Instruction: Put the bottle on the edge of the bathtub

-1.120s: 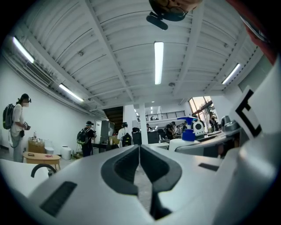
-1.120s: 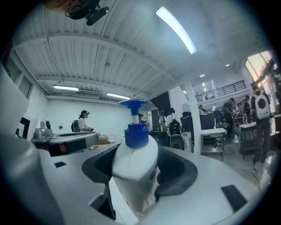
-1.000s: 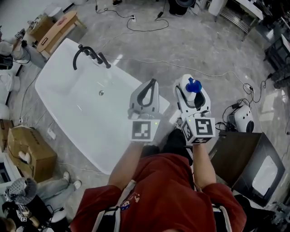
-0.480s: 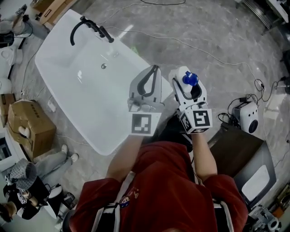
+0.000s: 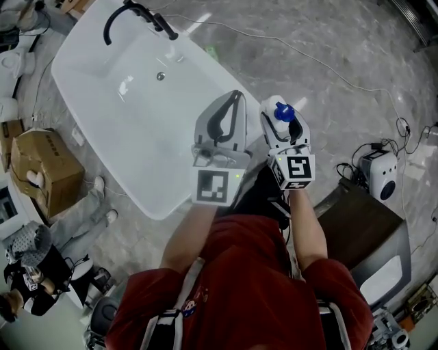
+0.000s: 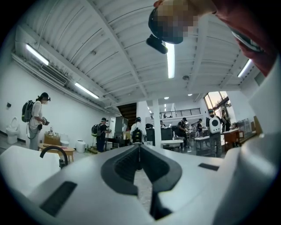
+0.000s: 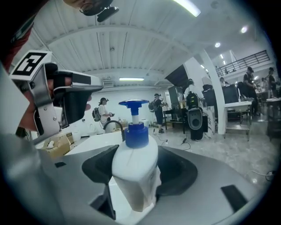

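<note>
right gripper (image 5: 284,130): jaws spread wide and pinching the bottle (image 7: 134,167) by its white body. bottle upright, blue pump on top. it sits just beside the bathtub (image 5: 123,137) at the long rim on the person's right, toward the end away from the black faucet (image 5: 130,10). can't tell if its base touches the rim.
left gripper (image 6: 139,151): jaws pressed together at the tips, nothing between them. it hangs over that same rim, just beside the right gripper on the bathtub side.
</note>
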Action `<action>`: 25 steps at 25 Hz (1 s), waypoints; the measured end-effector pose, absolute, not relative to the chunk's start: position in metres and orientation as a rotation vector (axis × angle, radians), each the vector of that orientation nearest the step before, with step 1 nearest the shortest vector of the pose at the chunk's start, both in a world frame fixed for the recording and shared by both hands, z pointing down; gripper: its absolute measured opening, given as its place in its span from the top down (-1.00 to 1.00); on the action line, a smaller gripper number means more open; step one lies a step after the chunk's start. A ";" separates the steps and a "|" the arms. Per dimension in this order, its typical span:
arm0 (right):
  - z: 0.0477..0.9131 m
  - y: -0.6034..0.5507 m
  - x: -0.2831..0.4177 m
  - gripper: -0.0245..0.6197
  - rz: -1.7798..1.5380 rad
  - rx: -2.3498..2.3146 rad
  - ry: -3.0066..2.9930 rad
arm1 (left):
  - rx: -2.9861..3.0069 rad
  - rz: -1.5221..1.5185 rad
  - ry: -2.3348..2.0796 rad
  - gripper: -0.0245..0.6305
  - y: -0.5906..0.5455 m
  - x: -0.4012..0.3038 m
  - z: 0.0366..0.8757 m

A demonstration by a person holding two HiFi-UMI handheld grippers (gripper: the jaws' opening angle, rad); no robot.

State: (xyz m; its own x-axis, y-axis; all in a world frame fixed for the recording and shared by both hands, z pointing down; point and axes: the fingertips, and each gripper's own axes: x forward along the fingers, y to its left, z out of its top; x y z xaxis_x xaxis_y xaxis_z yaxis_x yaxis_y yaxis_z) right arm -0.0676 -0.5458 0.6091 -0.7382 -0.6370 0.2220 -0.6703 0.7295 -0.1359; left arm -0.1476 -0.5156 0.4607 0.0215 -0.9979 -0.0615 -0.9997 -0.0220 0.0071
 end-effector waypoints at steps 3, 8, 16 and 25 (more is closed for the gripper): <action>0.634 -0.547 -0.071 0.05 0.331 1.032 -2.745 | -2.206 0.057 2.191 0.87 -0.516 -0.152 0.473; 0.670 -0.550 -0.087 0.05 0.353 0.989 -2.704 | -2.202 0.027 2.220 0.87 -0.522 -0.165 0.490; 0.714 -0.545 -0.096 0.05 0.317 0.937 -2.659 | -2.225 -0.007 2.229 0.87 -0.521 -0.165 0.507; 0.737 -0.544 -0.104 0.05 0.236 0.882 -2.637 | -2.244 -0.040 2.235 0.87 -0.524 -0.167 0.520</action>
State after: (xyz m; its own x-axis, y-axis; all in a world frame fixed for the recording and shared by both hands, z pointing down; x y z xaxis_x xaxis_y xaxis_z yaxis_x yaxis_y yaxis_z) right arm -0.1044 -0.5436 0.7375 -0.7453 -0.5499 0.3771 -0.6080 0.7926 -0.0460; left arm -0.1673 -0.5238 0.5203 0.0042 -0.9994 0.0357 -1.0000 -0.0042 0.0005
